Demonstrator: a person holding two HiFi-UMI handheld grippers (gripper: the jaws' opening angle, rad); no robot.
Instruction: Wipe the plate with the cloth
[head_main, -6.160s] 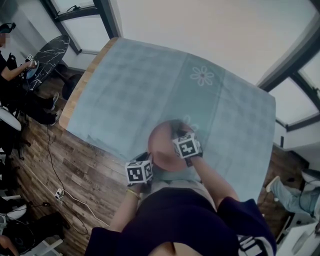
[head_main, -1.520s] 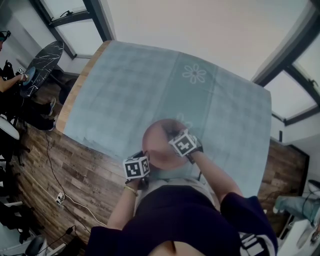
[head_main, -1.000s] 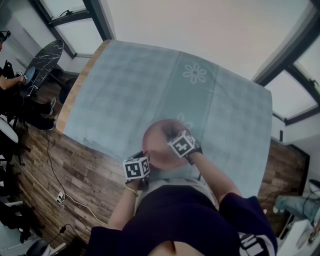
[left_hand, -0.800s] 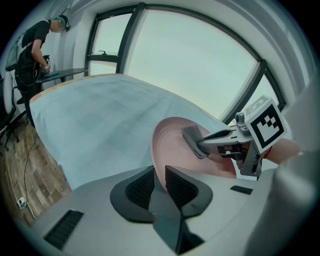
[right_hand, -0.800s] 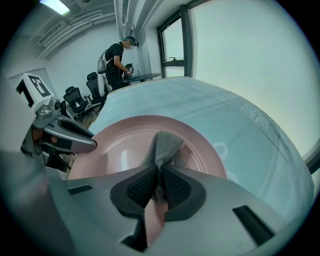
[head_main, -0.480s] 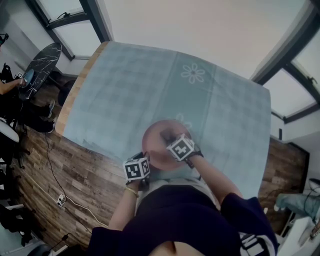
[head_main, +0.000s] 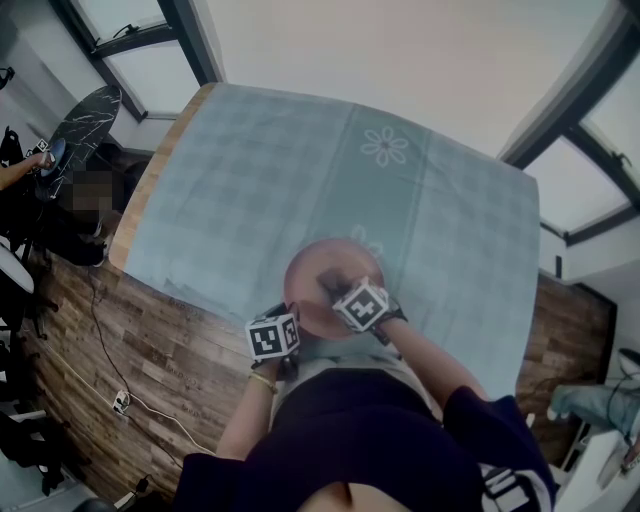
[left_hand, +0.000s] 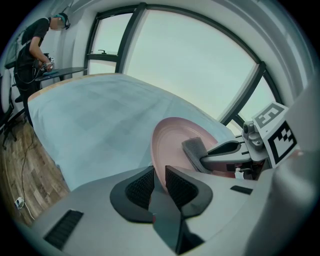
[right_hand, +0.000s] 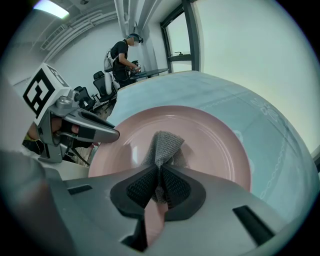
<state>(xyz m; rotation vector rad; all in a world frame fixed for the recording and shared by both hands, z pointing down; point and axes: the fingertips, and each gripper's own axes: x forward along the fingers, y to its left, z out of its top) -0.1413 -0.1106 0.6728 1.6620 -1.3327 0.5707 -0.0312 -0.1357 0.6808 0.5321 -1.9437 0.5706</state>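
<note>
A pink plate (head_main: 318, 280) is held tilted above the table's near edge. My left gripper (left_hand: 158, 186) is shut on the plate's (left_hand: 172, 142) near rim. A grey cloth (right_hand: 164, 145) is pinched in my right gripper (right_hand: 159, 187), which is shut on it and presses it against the plate's (right_hand: 210, 145) inner face. From the left gripper view the cloth (left_hand: 194, 151) shows on the plate with the right gripper's jaws behind it. In the head view both marker cubes sit at the plate's near side, the right gripper (head_main: 345, 290) over the plate and the left gripper (head_main: 290, 325) at its lower left rim.
A pale blue checked tablecloth (head_main: 300, 170) with a flower print (head_main: 385, 147) covers the table. Wooden floor (head_main: 120, 340) lies to the left with a cable on it. A person (right_hand: 122, 57) stands at a dark round table (head_main: 85, 110) far left. Windows run along the far side.
The right gripper with the cloth has slid down and slightly toward me across the plate over the last second. The left gripper and plate have stayed in place.
</note>
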